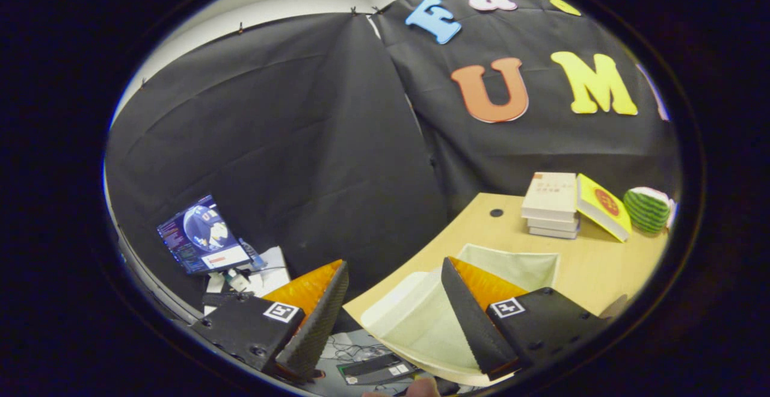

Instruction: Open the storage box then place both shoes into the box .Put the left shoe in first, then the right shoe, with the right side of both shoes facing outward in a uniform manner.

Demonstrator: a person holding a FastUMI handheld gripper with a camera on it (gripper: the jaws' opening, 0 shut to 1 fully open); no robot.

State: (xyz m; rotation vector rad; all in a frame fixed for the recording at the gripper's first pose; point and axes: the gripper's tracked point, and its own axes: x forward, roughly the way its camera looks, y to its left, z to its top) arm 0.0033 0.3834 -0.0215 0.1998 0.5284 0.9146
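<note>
From the gripper view, my gripper [394, 280] is spread wide and holds nothing. The storage box [421, 319], pale and fabric-sided, sits at the near corner of the surface [595, 264], partly between and under my fingers. Beyond the box stands a stack of books [550, 204]. I judge the box light and soft-walled; I'd take its rim or lid edge.

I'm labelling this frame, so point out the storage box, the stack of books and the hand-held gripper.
storage box [421, 319]: gripper view, its pale open lid.
stack of books [550, 195]: gripper view, top cover.
hand-held gripper [394, 310]: gripper view, midway between open fingertips.
</note>
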